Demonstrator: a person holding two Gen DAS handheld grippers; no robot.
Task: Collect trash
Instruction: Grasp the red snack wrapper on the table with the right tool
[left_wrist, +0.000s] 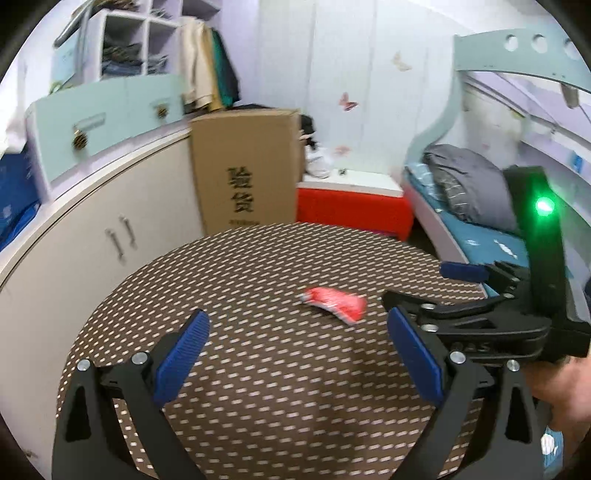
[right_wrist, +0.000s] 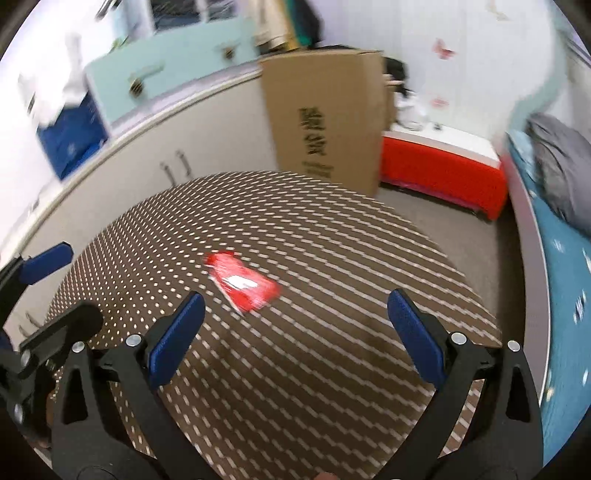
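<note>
Two black gripper arms with blue ribbed pads fill the bottom of each wrist view. On the left gripper (left_wrist: 297, 354) the jaws stand wide apart with nothing between them, hanging over the near half of a round bench (left_wrist: 258, 406) covered in a brown cloth with a pattern of small pale dashes. The right gripper (right_wrist: 295, 336) is likewise spread wide and holds nothing, above the same bench (right_wrist: 295, 406).

A crumpled red plastic wrapper with a white patch (left_wrist: 334, 303) lies flat on the bench cloth, a little beyond the tips of both grippers and touching neither. In the left wrist view it sits right of centre, near the left gripper's right pad. In the right wrist view the wrapper (right_wrist: 242, 282) lies just ahead of the right gripper's left pad. Both views are blurred, so any print on the wrapper cannot be read.

In the left wrist view the right gripper (left_wrist: 424, 288) comes in from the right edge, a green light glowing on its black body, its open tips close to the wrapper.

Beyond the bench a tall brown cardboard box with black Chinese characters (left_wrist: 245, 170) stands against a cream cabinet (left_wrist: 110, 229). Beside the box is a red chest with a white top (left_wrist: 352, 203), and to the right a bed with a teal sheet (left_wrist: 476, 236) and a grey folded blanket (left_wrist: 469, 184).
</note>
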